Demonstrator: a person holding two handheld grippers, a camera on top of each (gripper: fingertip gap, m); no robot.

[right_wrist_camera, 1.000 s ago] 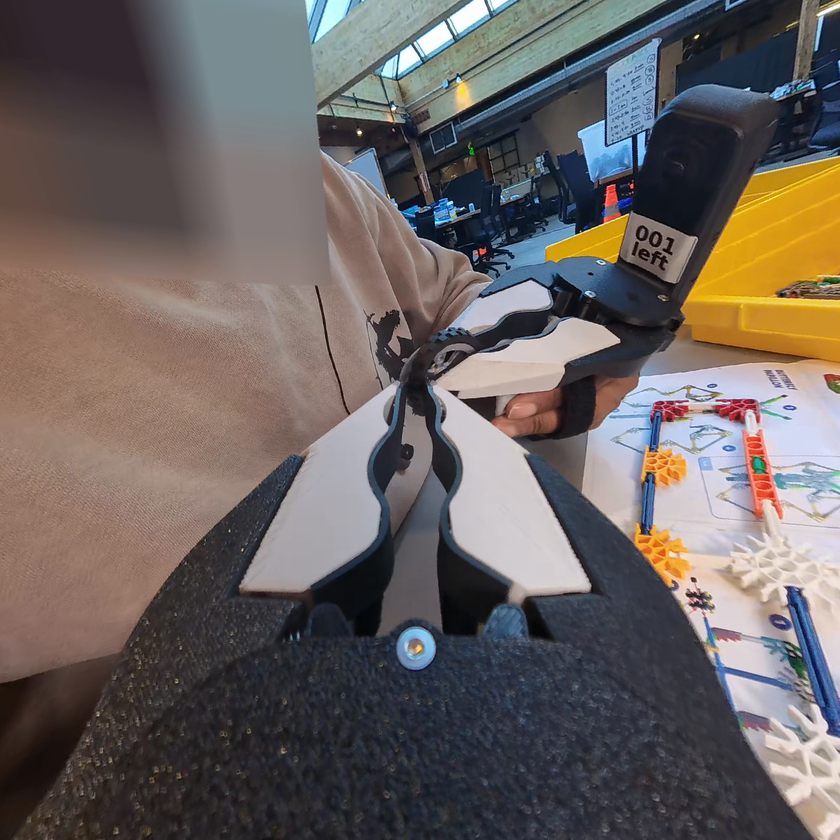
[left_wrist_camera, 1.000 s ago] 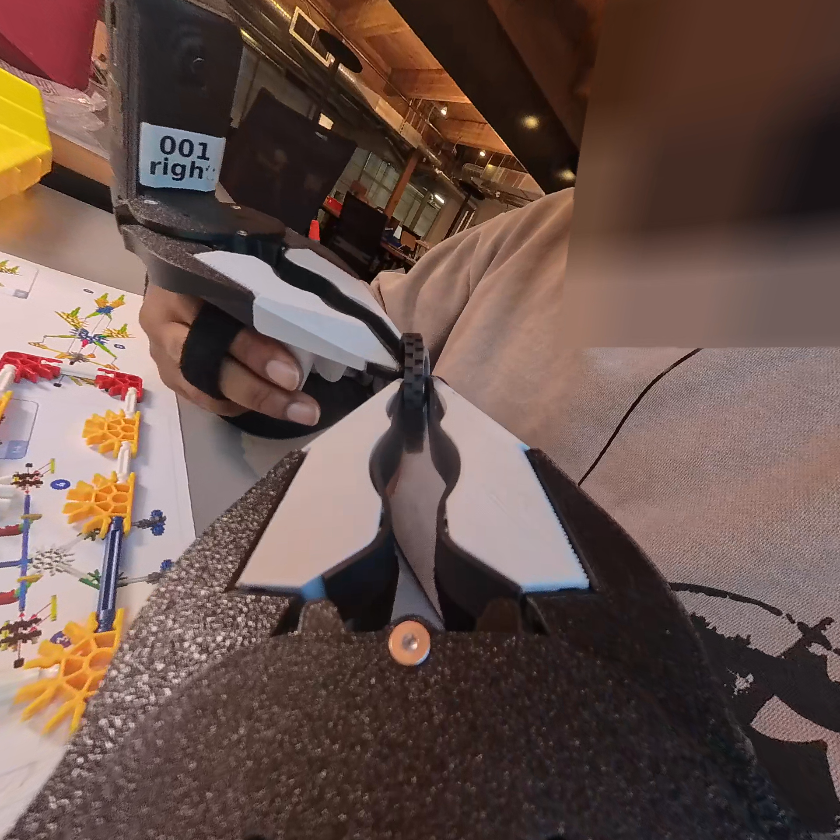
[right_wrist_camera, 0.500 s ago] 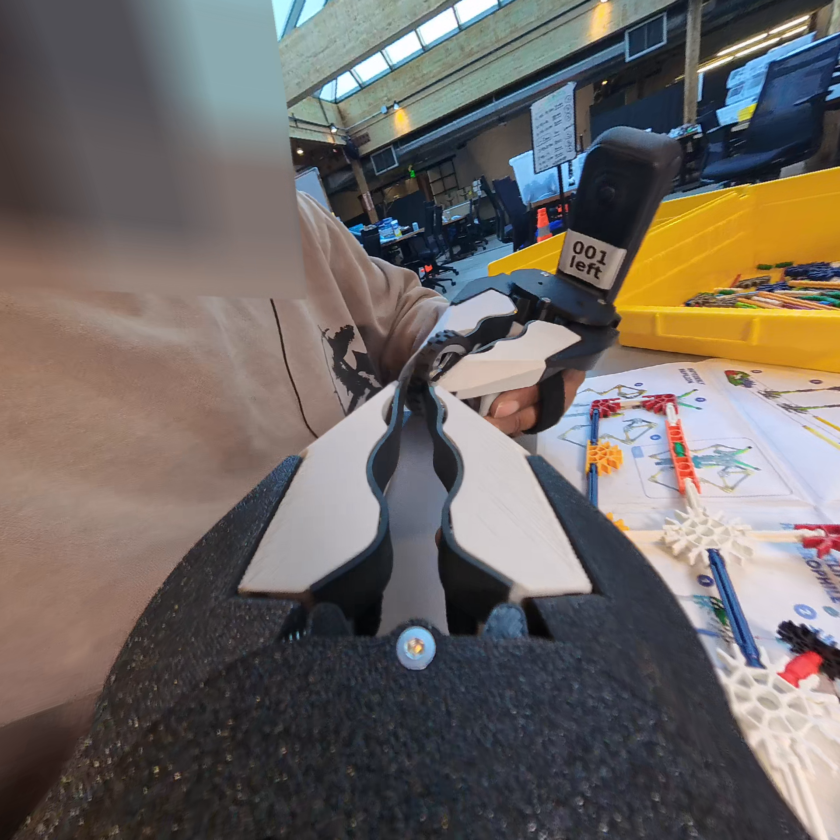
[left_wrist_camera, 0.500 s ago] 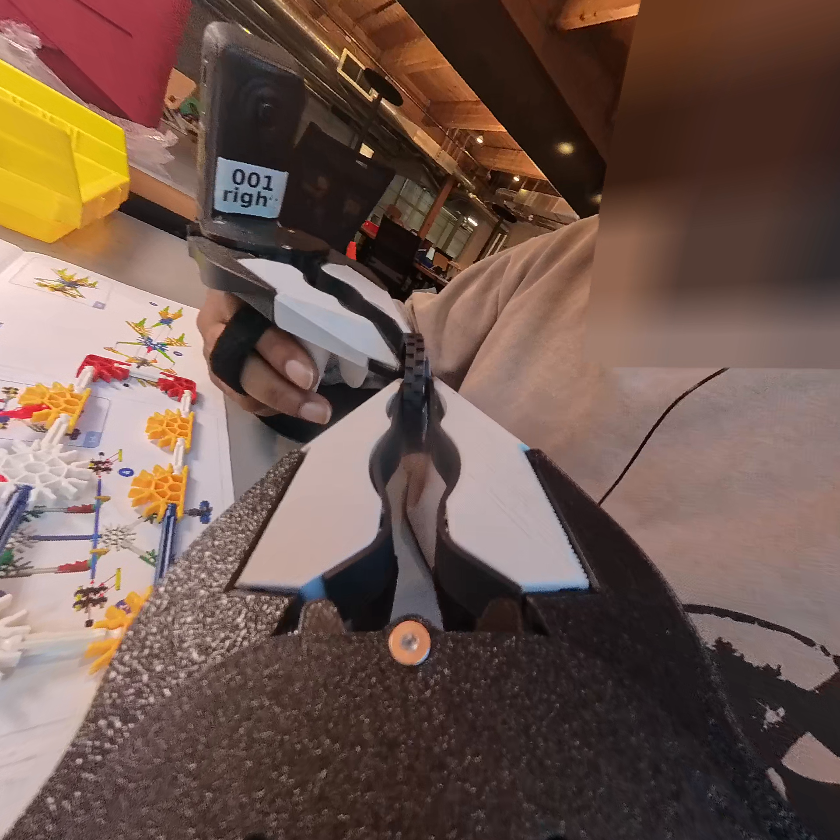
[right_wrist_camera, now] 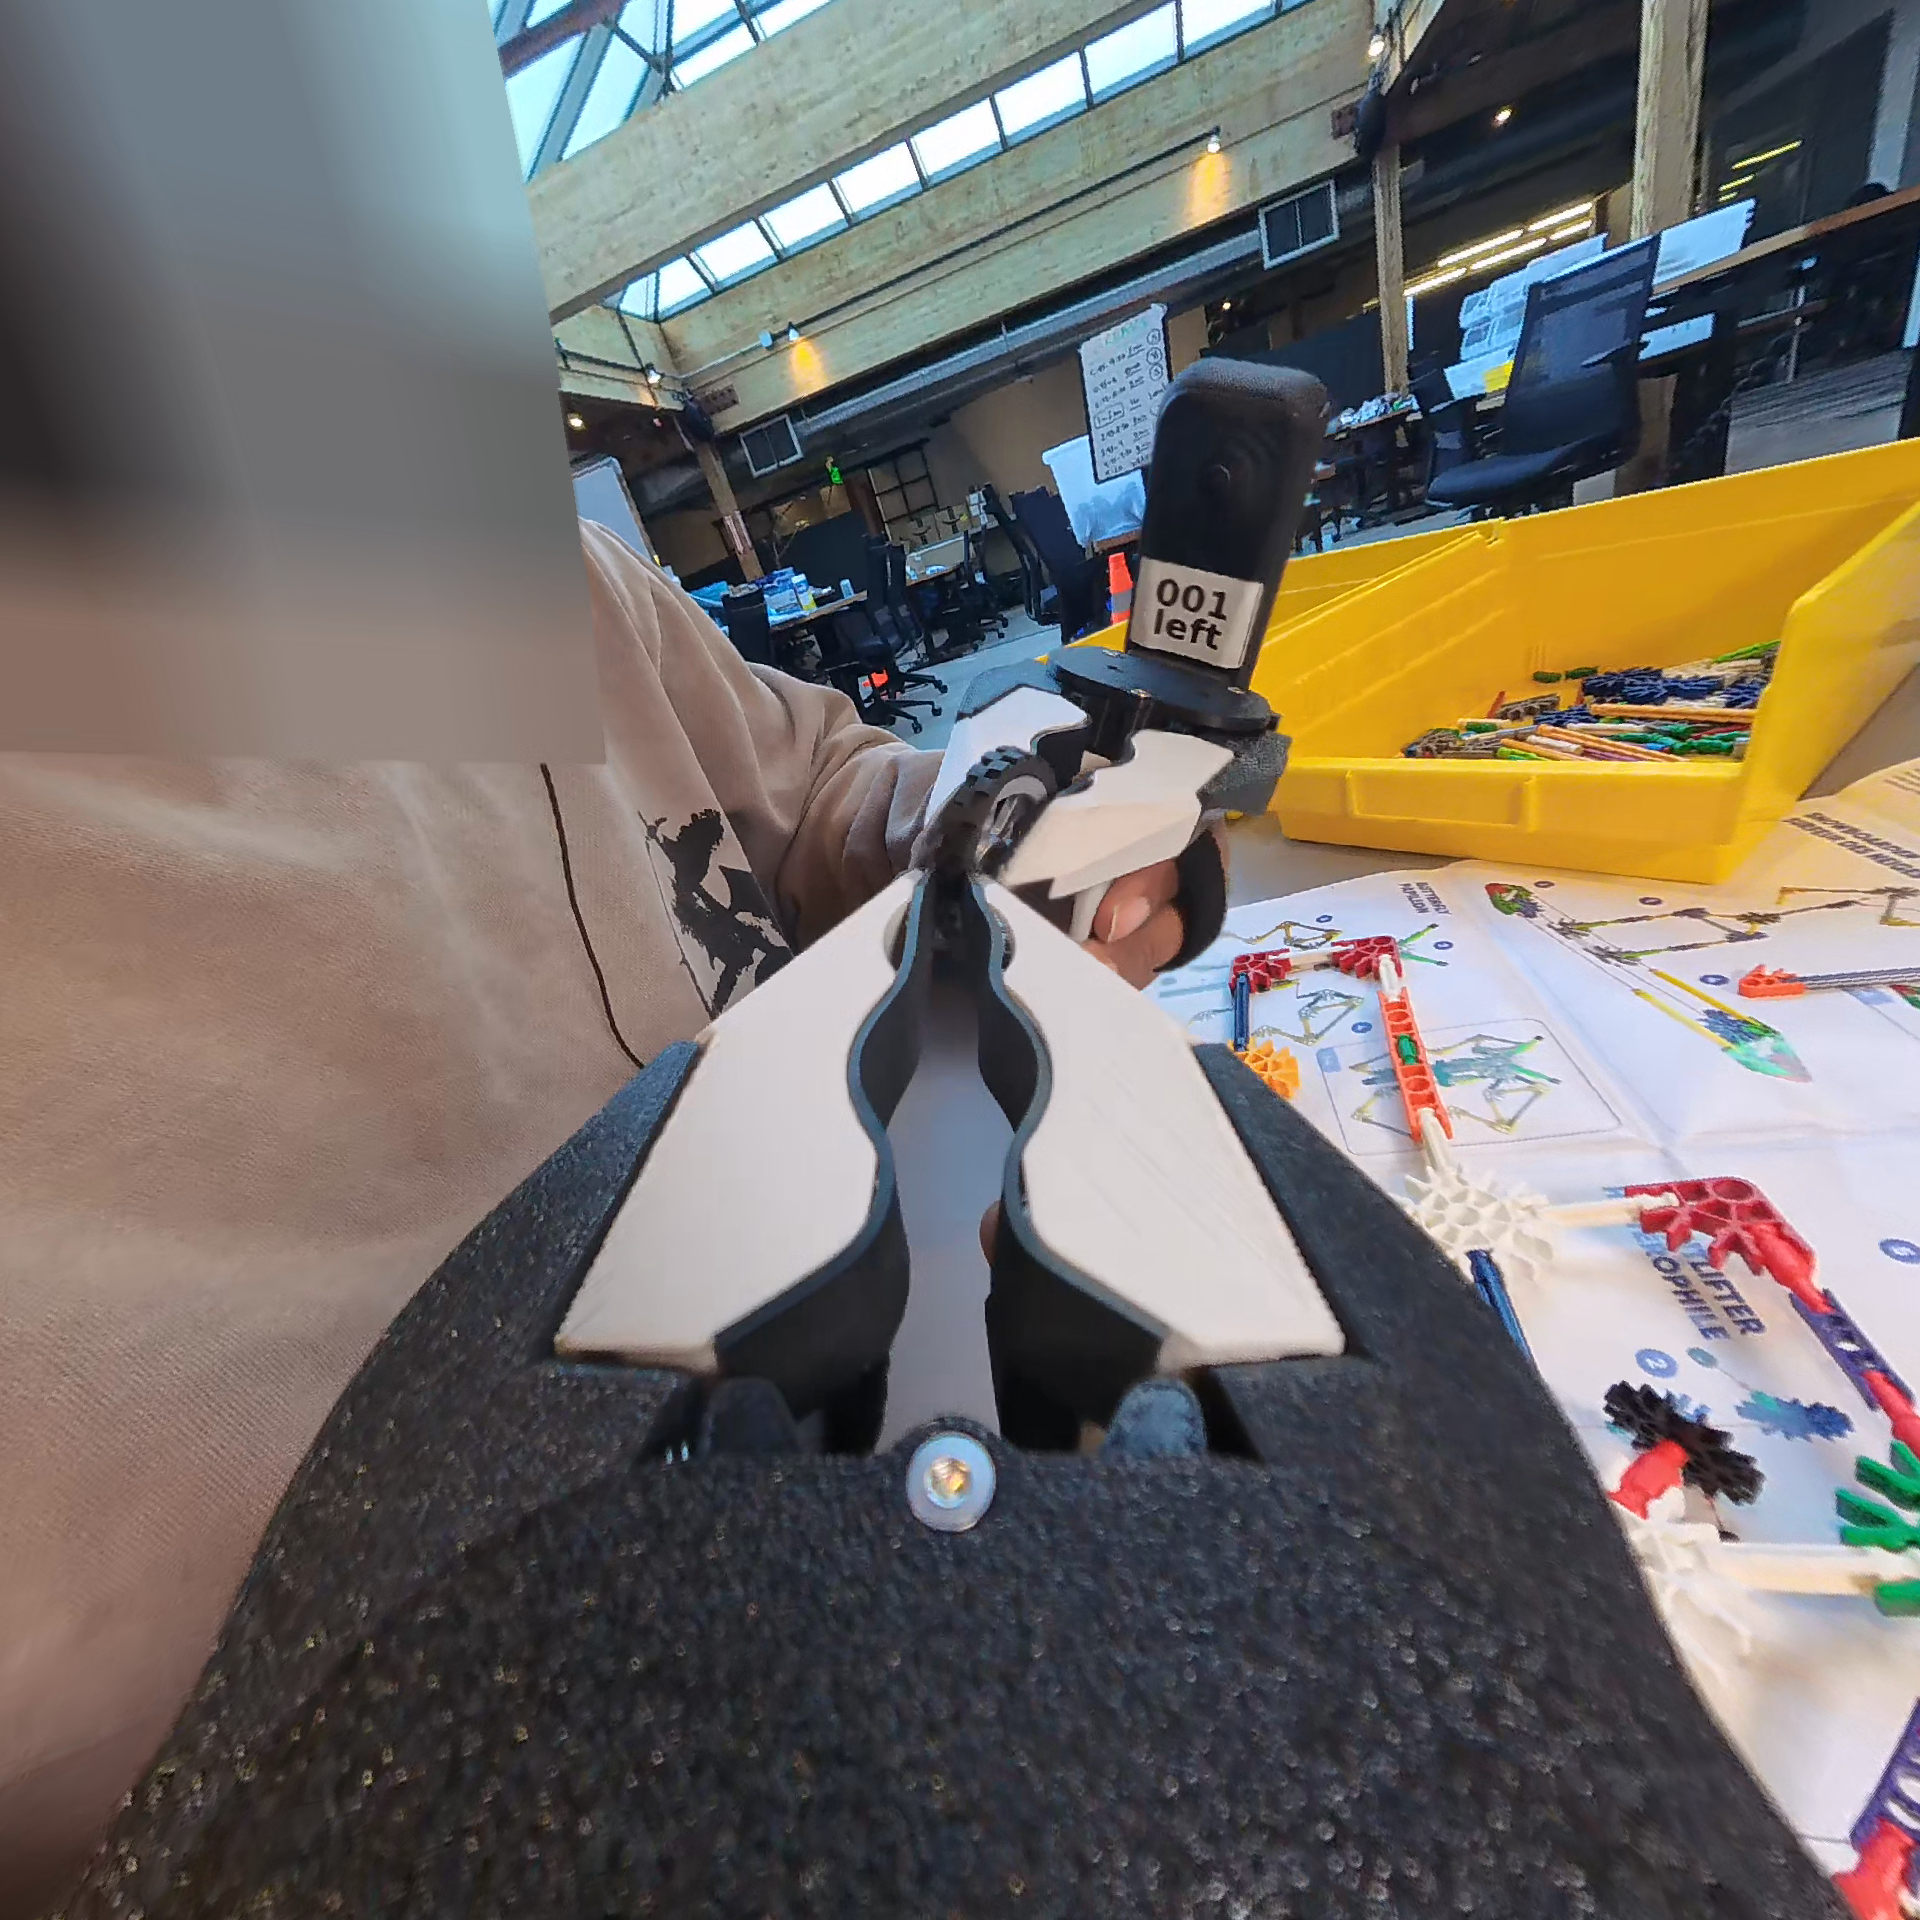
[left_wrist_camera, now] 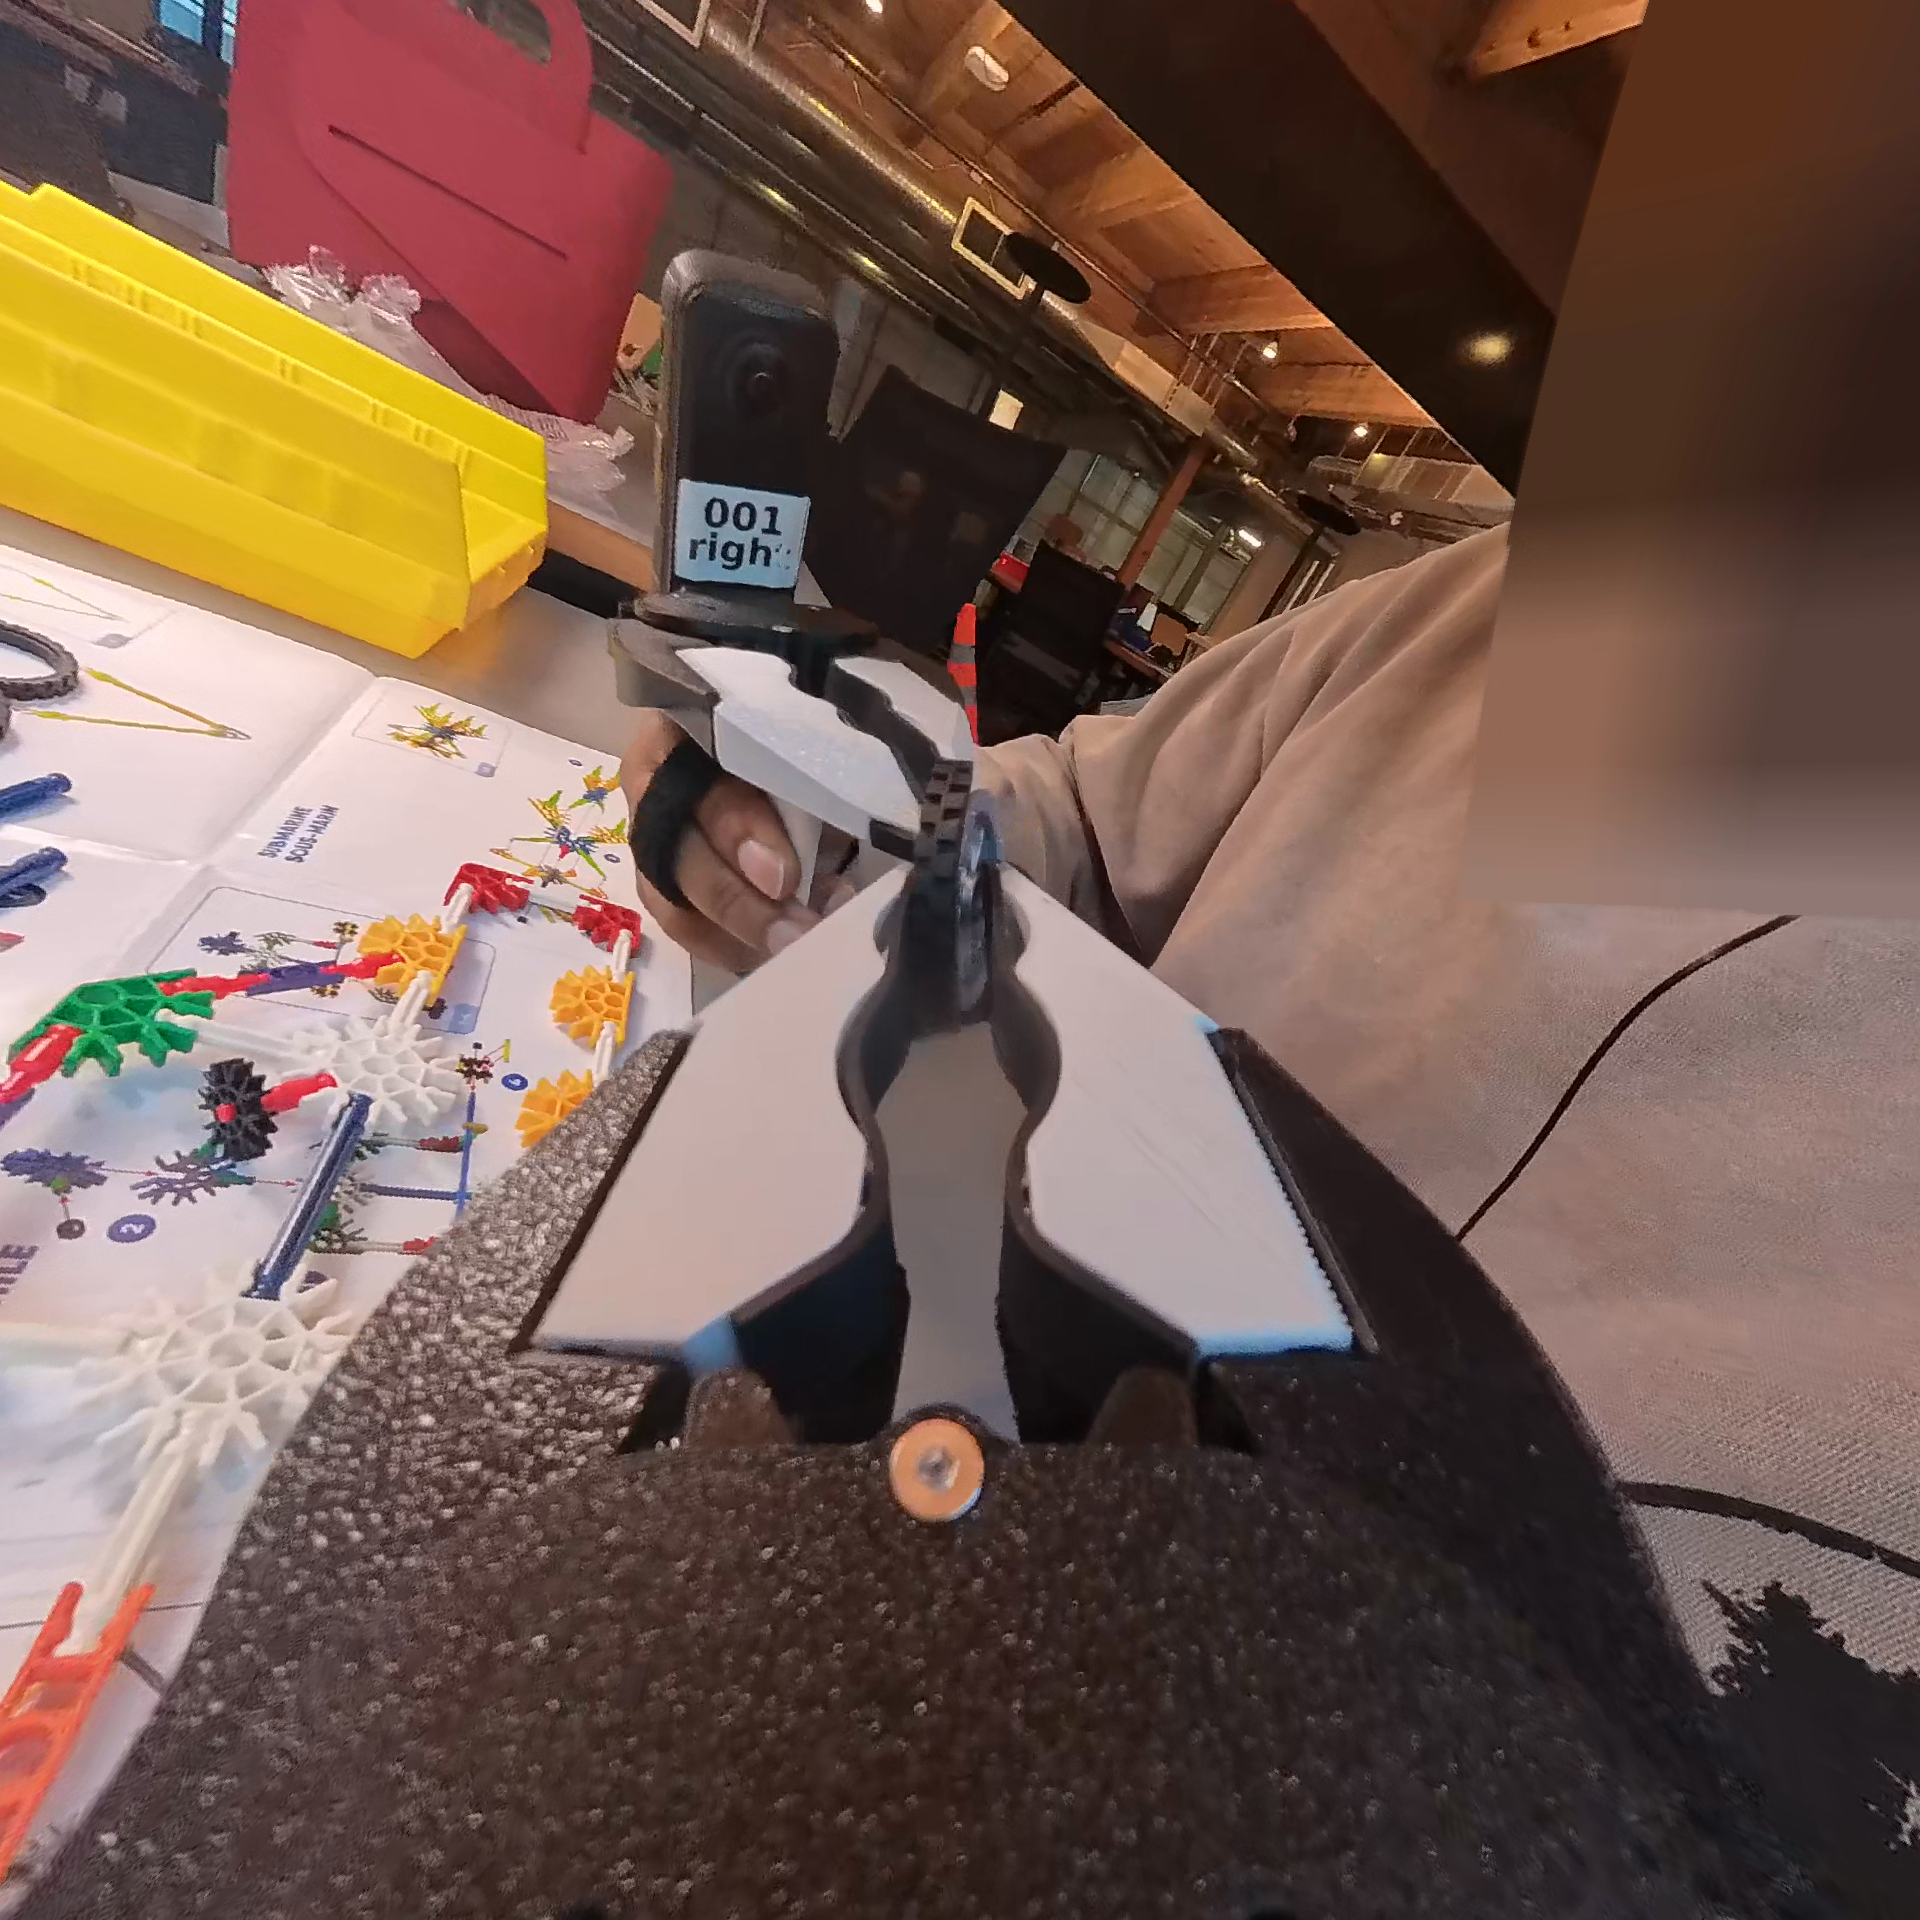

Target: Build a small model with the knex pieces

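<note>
Both my tongs meet on one small black toothed wheel [left_wrist_camera: 951,831], held up in the air in front of my beige sweatshirt [left_wrist_camera: 1299,790]. My left tongs [left_wrist_camera: 951,914] are clenched on the wheel, gripping it edge-on at the fingertips. My right tongs [right_wrist_camera: 951,894] are closed on the same wheel from the other side, the two pairs touching at their tips.

Beyond the wheel, on the bench [left_wrist_camera: 540,634], lies a white instruction sheet [left_wrist_camera: 312,790] bearing a half-built rod-and-connector model [left_wrist_camera: 343,1049] of white, yellow, red and green pieces. A yellow bin [right_wrist_camera: 1558,727] of loose rods sits at the sheet's far edge, well apart from the wheel. A red bag [left_wrist_camera: 436,197] stands behind the bins. A second black tyre ring [left_wrist_camera: 31,665] rests on the sheet, far from the wheel.
</note>
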